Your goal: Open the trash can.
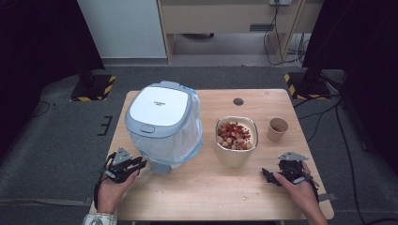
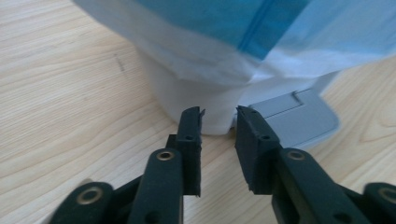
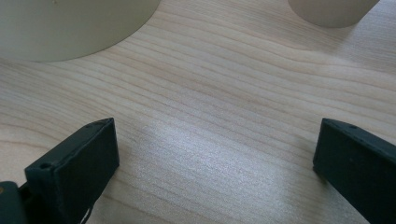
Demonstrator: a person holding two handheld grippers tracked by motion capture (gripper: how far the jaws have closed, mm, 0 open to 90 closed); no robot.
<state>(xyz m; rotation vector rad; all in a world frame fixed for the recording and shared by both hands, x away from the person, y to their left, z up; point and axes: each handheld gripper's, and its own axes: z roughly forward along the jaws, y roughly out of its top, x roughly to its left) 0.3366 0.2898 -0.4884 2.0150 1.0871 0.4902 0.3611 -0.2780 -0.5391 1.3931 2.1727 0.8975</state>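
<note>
The white pedal bin [image 1: 162, 123], lined with a blue-tinted bag [image 1: 190, 136], stands on the wooden table [image 1: 197, 187] at about ten o'clock from the table's middle, lid shut. Its grey foot pedal [image 2: 294, 116] projects from the base toward the person. The left gripper [image 1: 141, 164] sits at eight o'clock, just beside the pedal; in the left gripper view its jaws stand narrowly apart with nothing between them, the pedal and bin base just ahead of the tips. The right gripper [image 1: 267, 174] rests at four o'clock, jaws spread wide over bare wood, holding nothing. A cream bowl [image 1: 236, 152] of mixed nuts and red pieces stands near centre, with a paper cup [image 1: 277, 130] at two o'clock.
</note>
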